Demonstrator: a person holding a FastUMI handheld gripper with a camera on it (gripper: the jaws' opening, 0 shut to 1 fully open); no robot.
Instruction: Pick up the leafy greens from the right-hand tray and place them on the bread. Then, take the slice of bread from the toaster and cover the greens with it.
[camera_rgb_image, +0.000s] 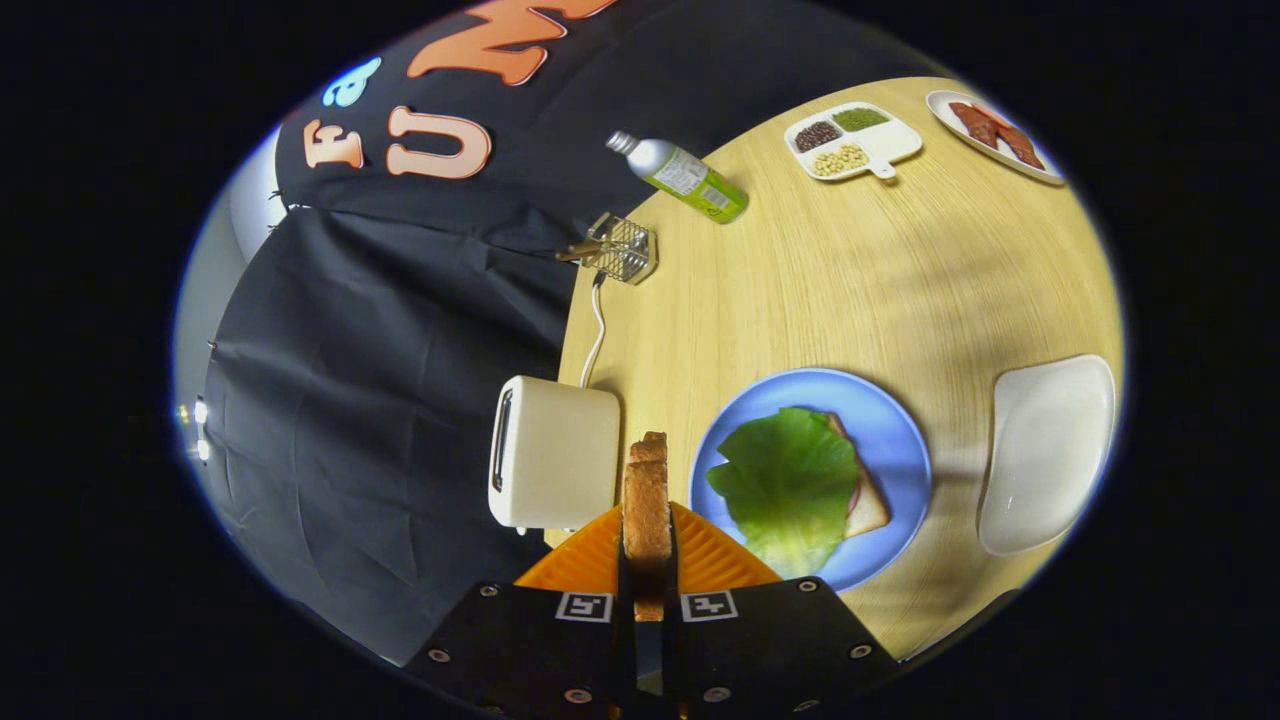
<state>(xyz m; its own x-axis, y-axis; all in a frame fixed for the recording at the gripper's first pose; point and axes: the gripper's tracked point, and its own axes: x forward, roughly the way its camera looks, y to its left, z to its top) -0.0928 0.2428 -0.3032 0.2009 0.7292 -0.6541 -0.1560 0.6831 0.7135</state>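
Note:
My gripper (647, 545) is shut on a slice of toasted bread (647, 495), held on edge between both fingers, lifted above the table. Just left of the slice stands the cream toaster (555, 455). Just right of the fingers lies a blue plate (895, 430) with a slice of bread (868, 505) on it, and the leafy greens (790, 480) cover most of that bread. A white tray (1050, 450) lies to the right of the plate and looks bare.
Beyond the toaster, its white cord (597, 335) runs toward a small wire basket (622, 248). A green bottle (685, 178) lies on its side farther off. A divided dish of beans (852, 140) and a plate with reddish strips (995, 135) sit at the far side.

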